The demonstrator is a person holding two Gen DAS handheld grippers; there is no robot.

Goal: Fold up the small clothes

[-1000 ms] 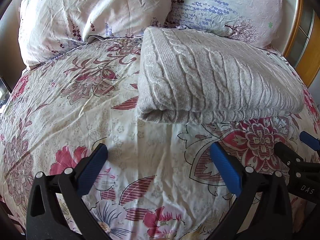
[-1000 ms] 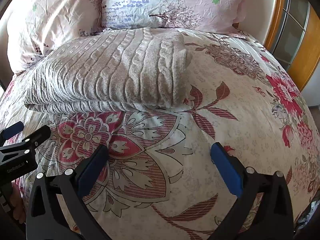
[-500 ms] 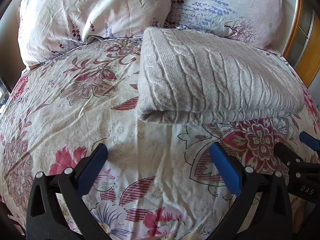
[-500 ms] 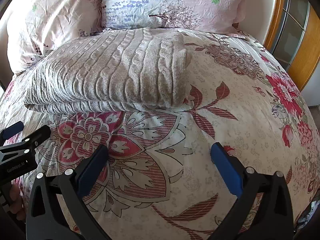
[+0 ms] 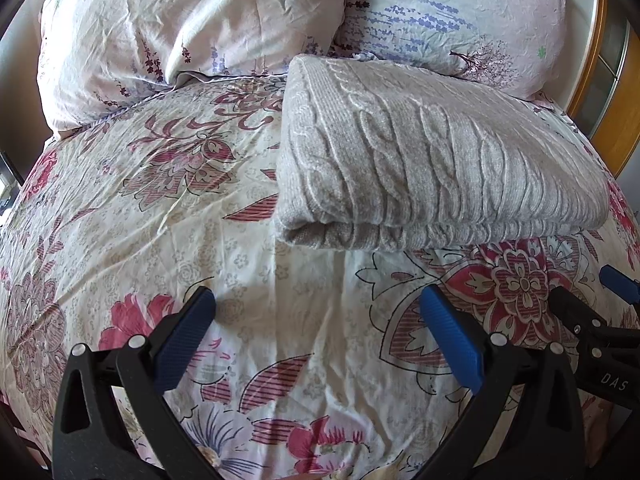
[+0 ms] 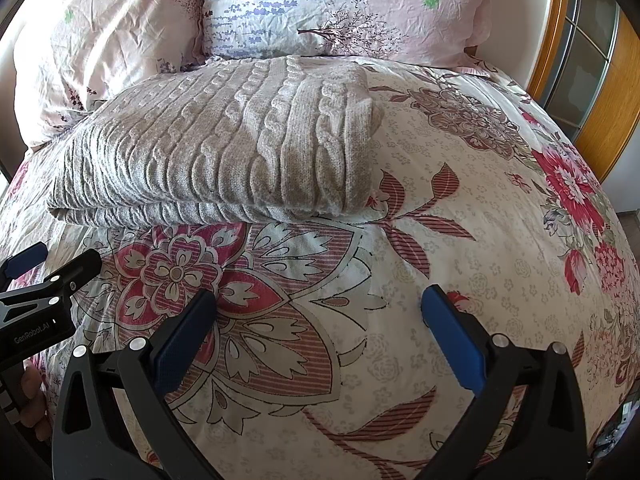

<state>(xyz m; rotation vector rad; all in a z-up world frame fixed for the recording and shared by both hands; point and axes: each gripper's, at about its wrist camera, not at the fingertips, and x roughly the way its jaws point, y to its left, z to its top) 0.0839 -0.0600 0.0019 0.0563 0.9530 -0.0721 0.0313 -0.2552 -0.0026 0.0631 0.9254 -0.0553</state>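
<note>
Two grippers in view, nothing held. Our left gripper (image 5: 316, 328) has its fingers (image 5: 186, 338) spread wide over bare duvet (image 5: 140, 208); our right gripper (image 6: 318, 330) is the same, fingers (image 6: 452, 340) wide and empty.

Task item: a grey cable-knit sweater (image 5: 432, 160), folded into a thick rectangular bundle. It lies on the bed ahead of both sets of fingers, apart from them, with a strip of floral duvet between. No contact from either side.

Key relation: the bundle's long axis runs crosswise to the fingers, left to right, not away from us. From the left gripper it sits ahead and to the right, its rounded left corner nearly straight ahead of the gap between the fingers. From the right gripper the sweater (image 6: 224, 148) sits ahead and to the left, and its right end lies just left of that gripper's centreline. So each gripper lines up with its own end of the bundle; neither looks clearly nearer.

Behind the sweater, two pillows (image 5: 192, 28) lean at the head of the bed, the right one touching the bundle's far edge.

Our read: the fold looks close to finished. Any further fold would mean reaching forward to the near edge, each gripper moving inward.
</note>
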